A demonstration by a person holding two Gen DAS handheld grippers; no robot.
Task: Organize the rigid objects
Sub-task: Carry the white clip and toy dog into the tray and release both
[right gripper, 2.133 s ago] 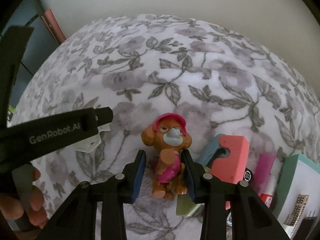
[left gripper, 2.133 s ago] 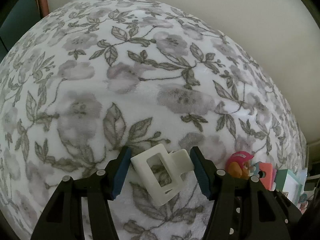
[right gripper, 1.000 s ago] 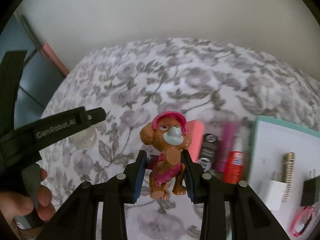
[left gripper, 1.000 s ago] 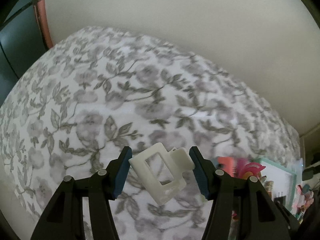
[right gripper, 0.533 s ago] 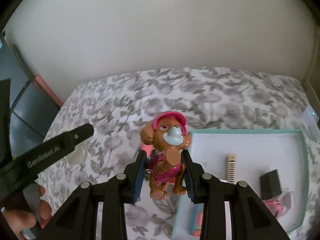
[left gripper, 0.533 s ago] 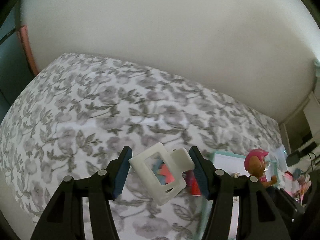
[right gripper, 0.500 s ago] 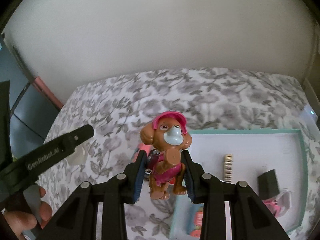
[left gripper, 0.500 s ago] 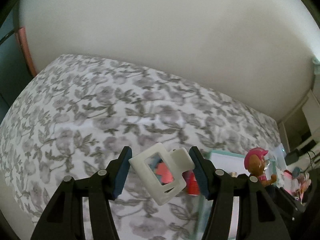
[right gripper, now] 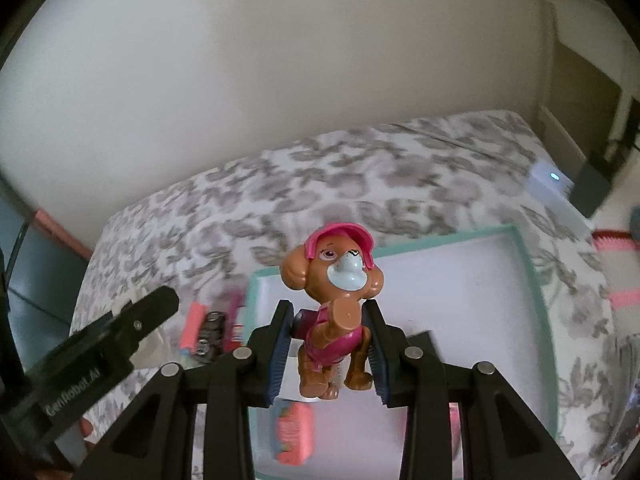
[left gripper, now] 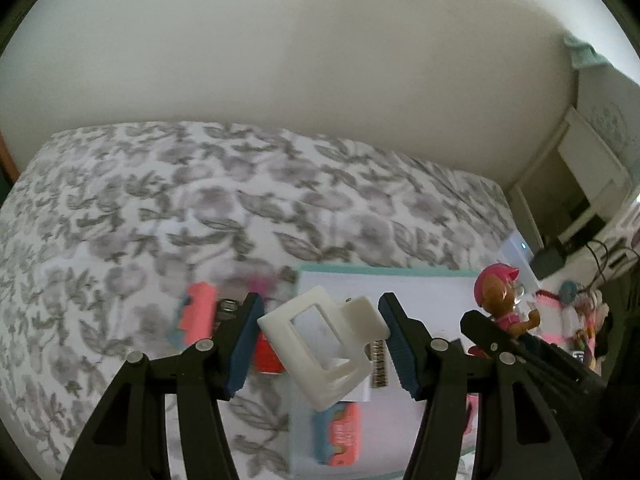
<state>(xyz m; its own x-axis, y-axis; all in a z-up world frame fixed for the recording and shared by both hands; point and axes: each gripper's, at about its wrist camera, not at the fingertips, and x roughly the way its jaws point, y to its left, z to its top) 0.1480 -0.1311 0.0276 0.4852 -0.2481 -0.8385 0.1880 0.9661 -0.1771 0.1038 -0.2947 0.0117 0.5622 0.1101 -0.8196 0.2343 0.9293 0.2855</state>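
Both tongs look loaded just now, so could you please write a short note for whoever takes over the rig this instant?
Left tongs: shut on a white plastic frame, held in the air.
Right tongs: shut on a toy dog in a pink cap, also in the air.
Both hang over the teal-rimmed tray on the flowered bedspread.
Done: a few small items already lie in the tray, among them a pink and blue block.
Left: set both items in the tray, then collect the pink block and other bits lying beside it.
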